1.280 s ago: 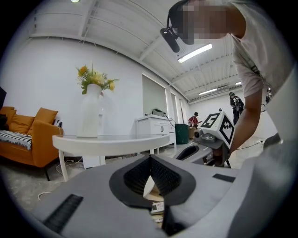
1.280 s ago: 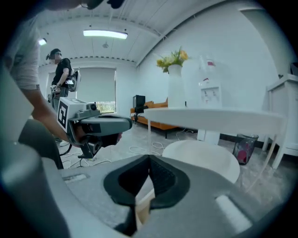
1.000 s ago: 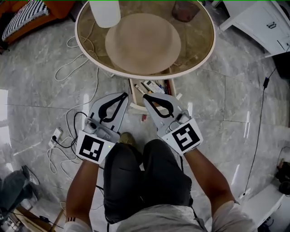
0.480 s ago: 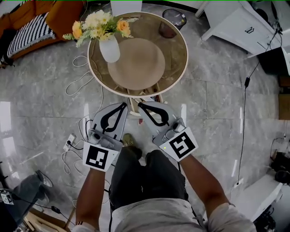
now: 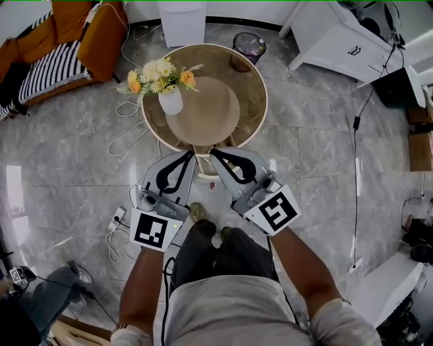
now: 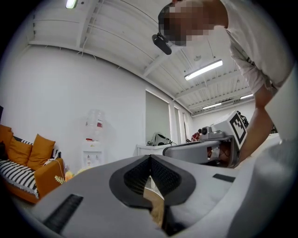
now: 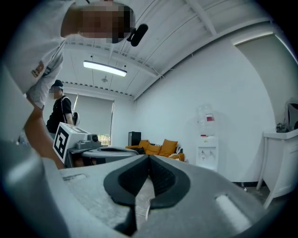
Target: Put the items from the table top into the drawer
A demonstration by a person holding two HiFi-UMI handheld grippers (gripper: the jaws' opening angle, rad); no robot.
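Observation:
The round glass-topped table carries a tan round mat and a white vase of flowers. Under its near edge the open drawer shows only as a sliver between my grippers. My left gripper is held level in front of me, shut and empty, with its tips touching. Beside it my right gripper is also shut, with nothing between its pads. Both hang well above the floor, on the near side of the table.
Cables and a power strip lie on the marble floor to the left. A waste bin stands behind the table, a white cabinet at the back right, an orange sofa at the back left, and a water dispenser by the wall.
The person has stood up, so both grippers rose and the table now looks smaller and farther below. The vase of flowers came fully into view. Both grippers stayed shut.

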